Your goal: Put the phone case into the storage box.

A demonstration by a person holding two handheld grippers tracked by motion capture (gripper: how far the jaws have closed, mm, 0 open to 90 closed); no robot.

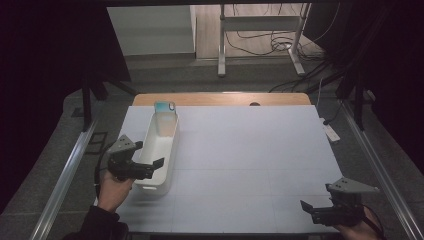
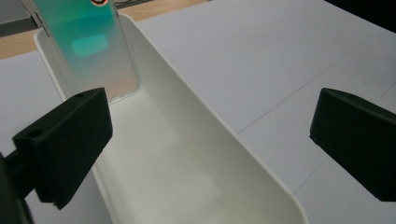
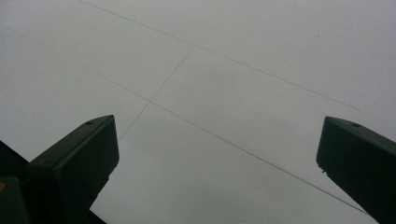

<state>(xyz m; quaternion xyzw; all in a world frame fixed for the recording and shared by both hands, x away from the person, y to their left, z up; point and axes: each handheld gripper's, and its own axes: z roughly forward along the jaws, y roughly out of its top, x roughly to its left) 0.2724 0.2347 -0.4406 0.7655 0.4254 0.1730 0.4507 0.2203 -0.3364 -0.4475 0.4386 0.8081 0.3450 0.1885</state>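
Observation:
A long white bin lies lengthwise at the left of the table. A phone in a teal, iridescent case stands tilted against the bin's far end wall. My left gripper is open at the bin's near end, its jaws wide apart. In the left gripper view the left gripper straddles the bin's right wall, with the phone ahead and nothing between the jaws. My right gripper rests low near the table's front right corner. It is open over bare table.
A pale grey mat with faint grid lines covers the table; a wooden edge shows at the far side. Metal rails run along both sides. A power strip lies off the right edge. A stand and cables lie on the floor beyond.

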